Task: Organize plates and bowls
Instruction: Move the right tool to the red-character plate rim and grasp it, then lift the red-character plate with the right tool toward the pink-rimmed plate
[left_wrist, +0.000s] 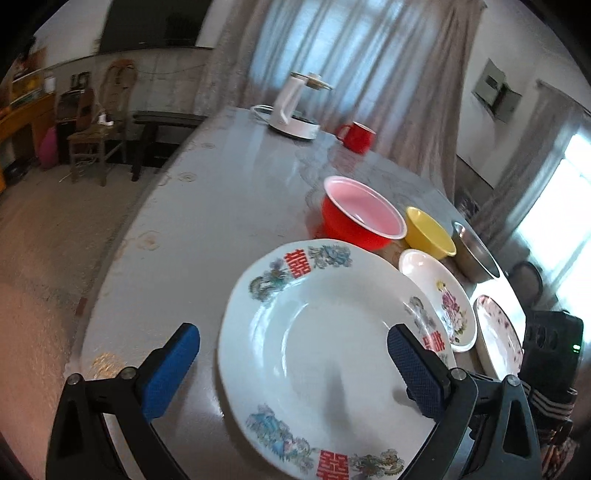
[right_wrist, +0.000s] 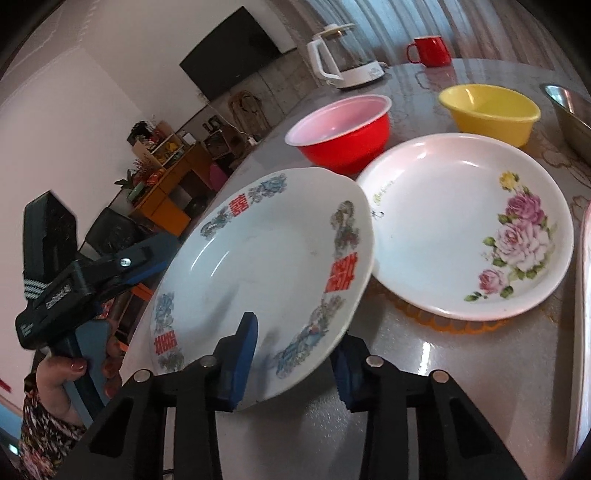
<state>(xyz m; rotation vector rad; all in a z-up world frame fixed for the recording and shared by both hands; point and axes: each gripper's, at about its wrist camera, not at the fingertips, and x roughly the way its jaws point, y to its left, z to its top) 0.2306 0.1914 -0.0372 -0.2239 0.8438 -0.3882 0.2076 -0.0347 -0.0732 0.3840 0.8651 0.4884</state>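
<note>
White dragon-pattern plate (right_wrist: 266, 258) tilted — beside rose plate (right_wrist: 465, 229).

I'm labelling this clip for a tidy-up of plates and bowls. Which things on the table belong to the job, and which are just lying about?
Belong to the job:
dragon plate
rose plate
red bowl
yellow bowl
steel bowl
pink-patterned plate

Just lying about:
white kettle
red mug

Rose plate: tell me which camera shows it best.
The right wrist view. There the rose plate lies nearly whole and close, its pink roses sharp, only its left edge hidden behind the tilted dragon plate. The left wrist view shows it smaller and foreshortened at the right, partly covered by that same plate.
</note>
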